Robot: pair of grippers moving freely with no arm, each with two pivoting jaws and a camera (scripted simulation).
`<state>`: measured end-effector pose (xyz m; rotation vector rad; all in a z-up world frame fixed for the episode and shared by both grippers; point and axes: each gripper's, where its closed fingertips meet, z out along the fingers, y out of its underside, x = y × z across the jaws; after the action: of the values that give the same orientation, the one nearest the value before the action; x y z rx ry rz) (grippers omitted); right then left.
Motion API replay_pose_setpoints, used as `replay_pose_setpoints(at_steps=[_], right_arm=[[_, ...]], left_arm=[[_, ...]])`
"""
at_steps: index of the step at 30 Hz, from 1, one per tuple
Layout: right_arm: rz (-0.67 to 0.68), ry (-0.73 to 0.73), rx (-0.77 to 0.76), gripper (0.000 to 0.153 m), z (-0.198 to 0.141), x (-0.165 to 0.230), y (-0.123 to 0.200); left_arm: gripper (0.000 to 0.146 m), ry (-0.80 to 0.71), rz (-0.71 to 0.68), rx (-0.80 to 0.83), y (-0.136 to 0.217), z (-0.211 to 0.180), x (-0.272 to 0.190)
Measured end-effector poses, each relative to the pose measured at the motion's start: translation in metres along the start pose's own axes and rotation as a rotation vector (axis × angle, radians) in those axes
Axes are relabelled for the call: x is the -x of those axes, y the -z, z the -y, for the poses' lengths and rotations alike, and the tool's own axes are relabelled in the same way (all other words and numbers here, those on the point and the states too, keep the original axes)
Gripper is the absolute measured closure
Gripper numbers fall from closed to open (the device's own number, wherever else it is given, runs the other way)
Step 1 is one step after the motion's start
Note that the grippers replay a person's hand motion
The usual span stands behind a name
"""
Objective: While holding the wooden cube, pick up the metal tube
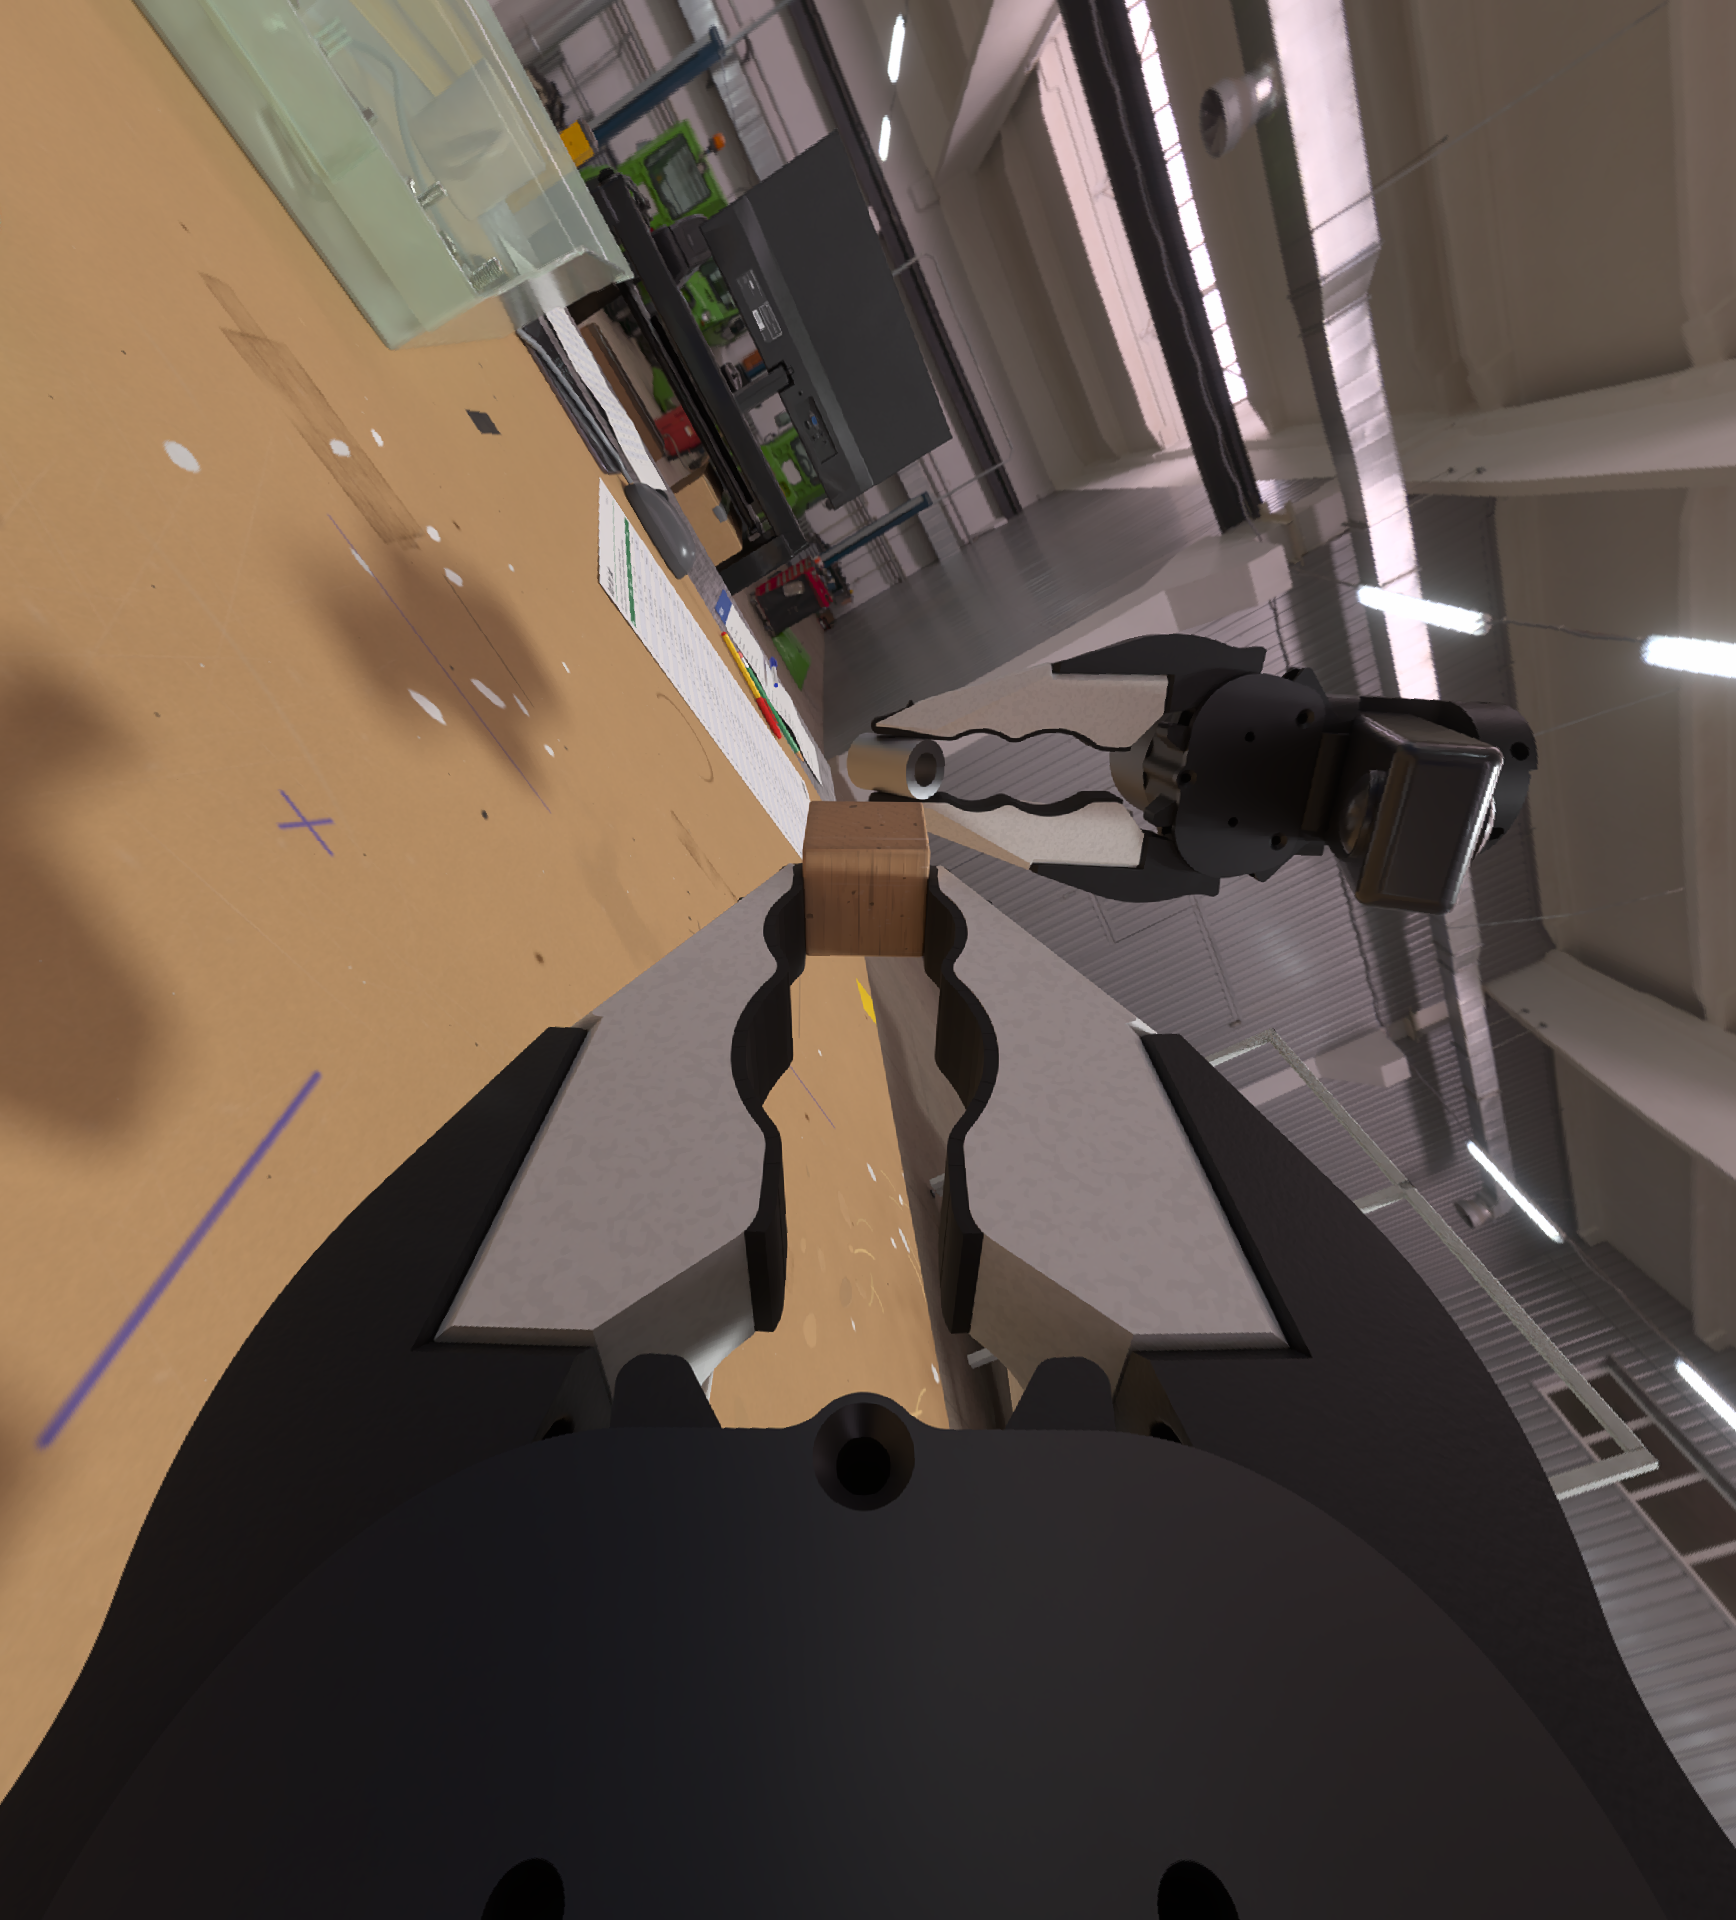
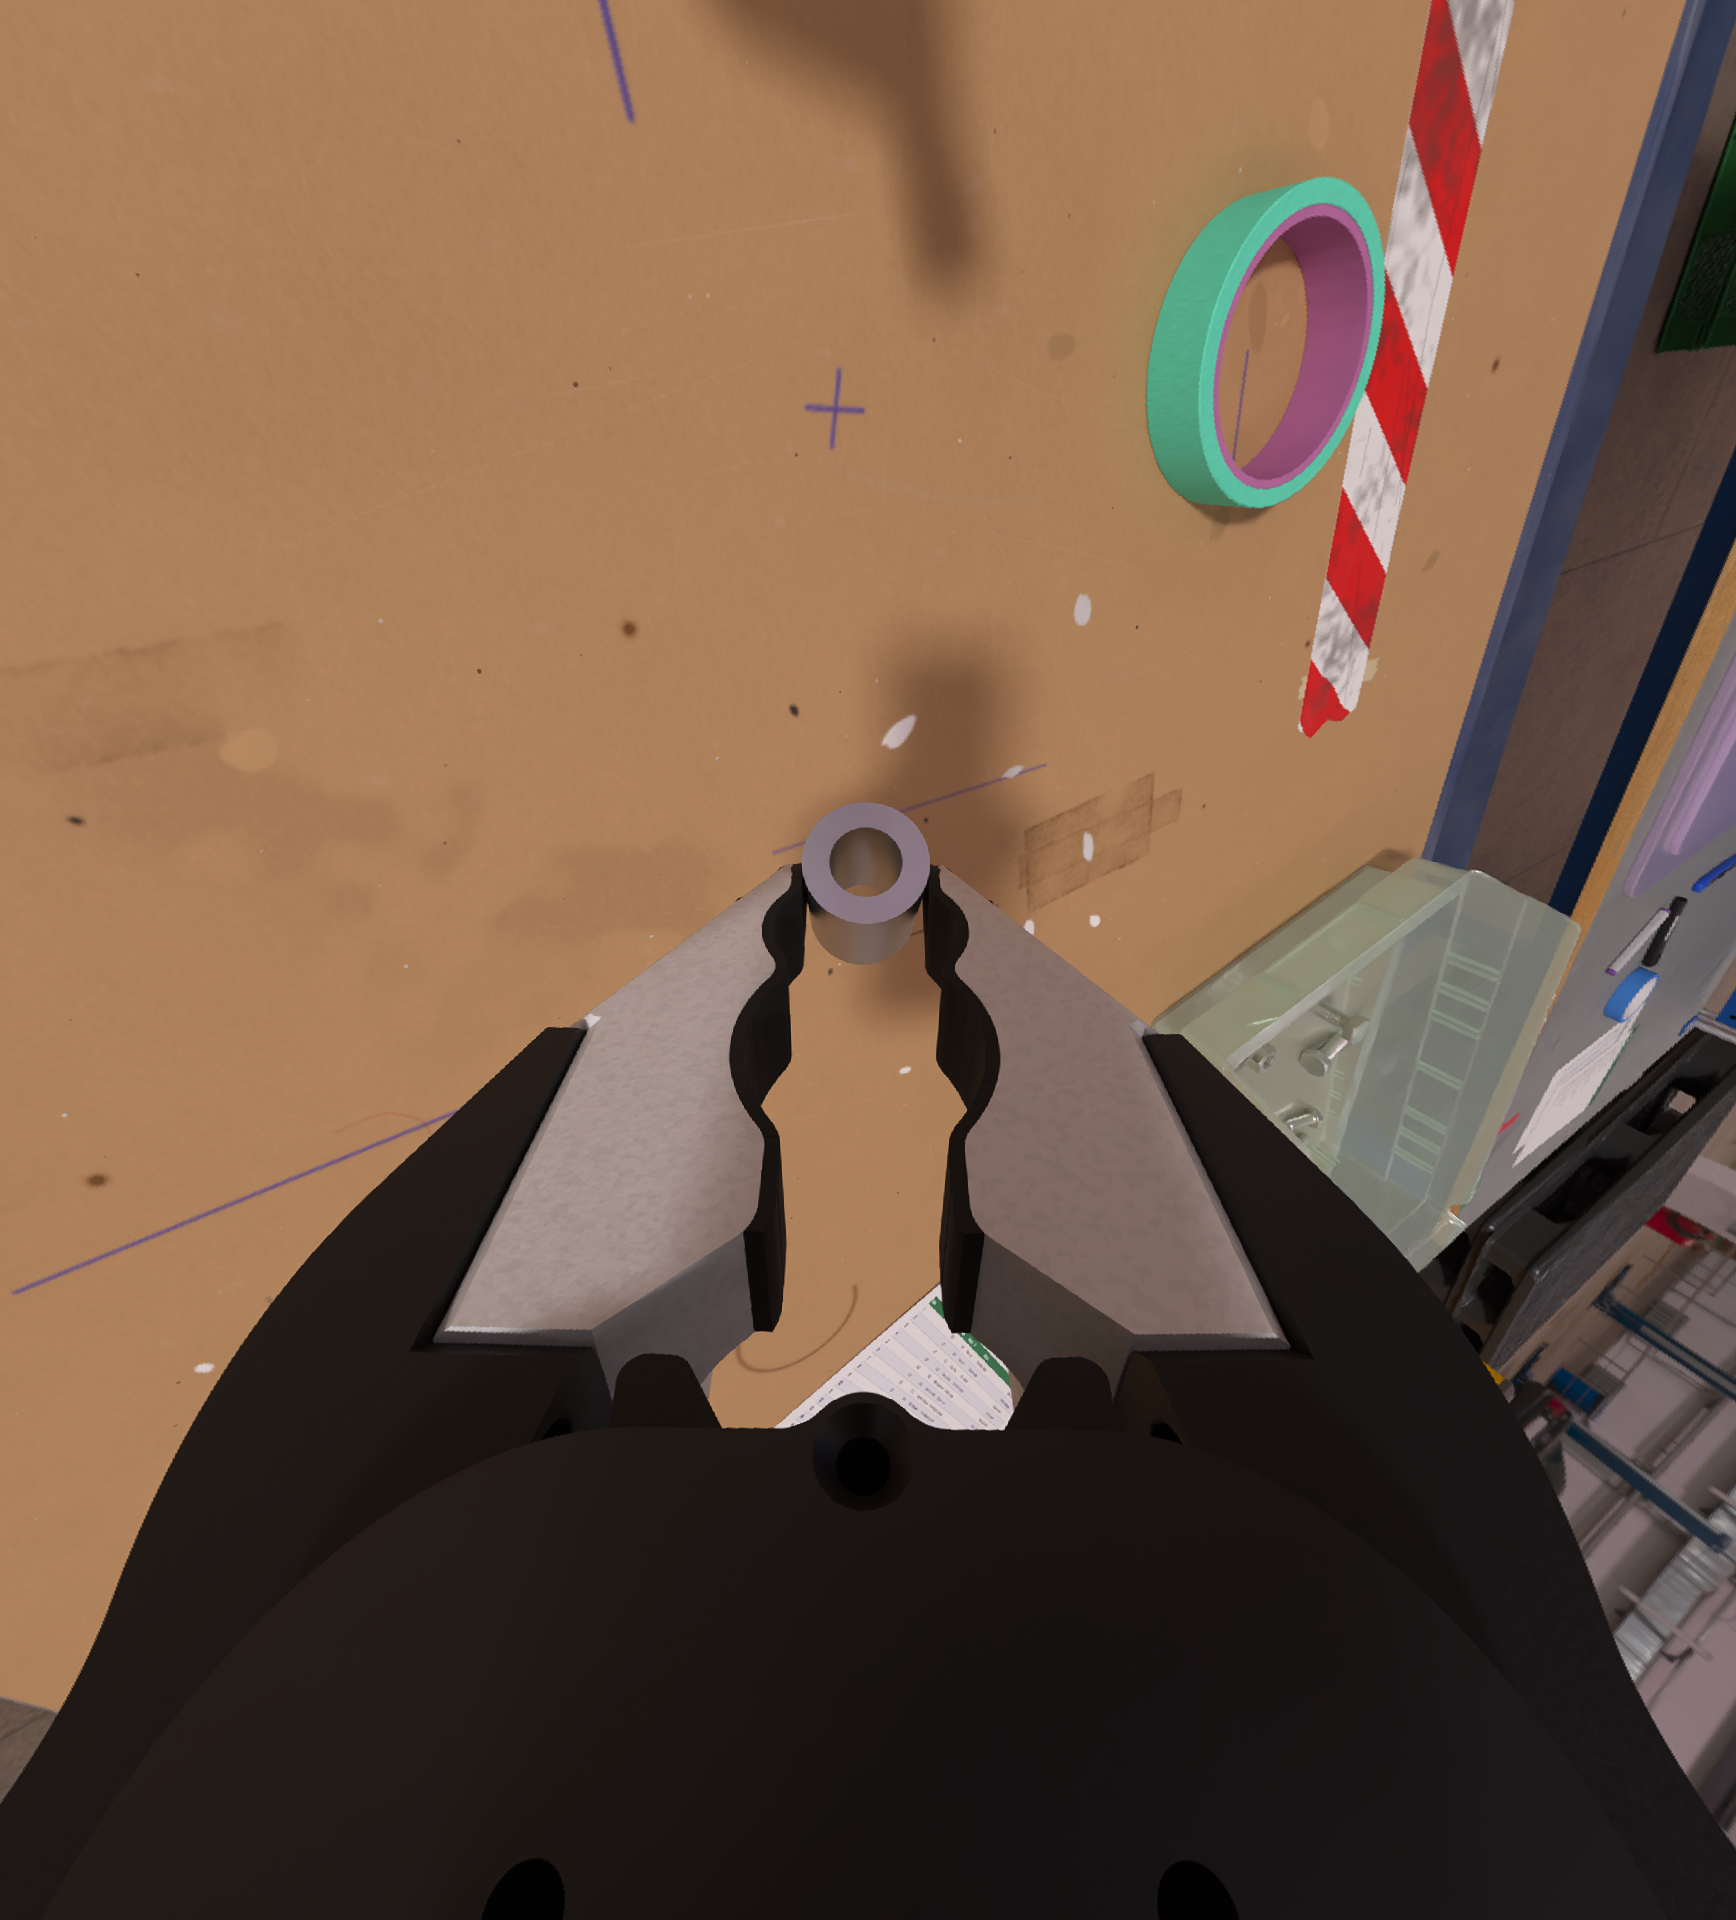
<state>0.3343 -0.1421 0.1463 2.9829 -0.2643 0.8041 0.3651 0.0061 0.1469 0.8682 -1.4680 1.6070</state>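
Left hand-held gripper (image 1: 864,914) clamping wooden cube (image 1: 865,883). Right hand-held gripper (image 2: 864,883) pinching metal tube (image 2: 864,881) crosswise, clear of tabletop (image 2: 324,520).

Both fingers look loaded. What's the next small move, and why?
Probably just hold both grips steady. The left gripper pinches the wooden cube at its fingertips, and the right gripper is shut on the metal tube, which appears clear of the table, its shadow lying apart.
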Motion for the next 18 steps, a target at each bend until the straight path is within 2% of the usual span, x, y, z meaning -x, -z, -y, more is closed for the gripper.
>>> replay_pose_setpoints(at_steps=[18], right_arm=[[-0.006, 0.005, -0.019, 0.131, 0.0034, 0.0008, 0.0024]], left_arm=[[0.125, 0.009, -0.007, 0.002, -0.0002, -0.0005, 0.0002]])
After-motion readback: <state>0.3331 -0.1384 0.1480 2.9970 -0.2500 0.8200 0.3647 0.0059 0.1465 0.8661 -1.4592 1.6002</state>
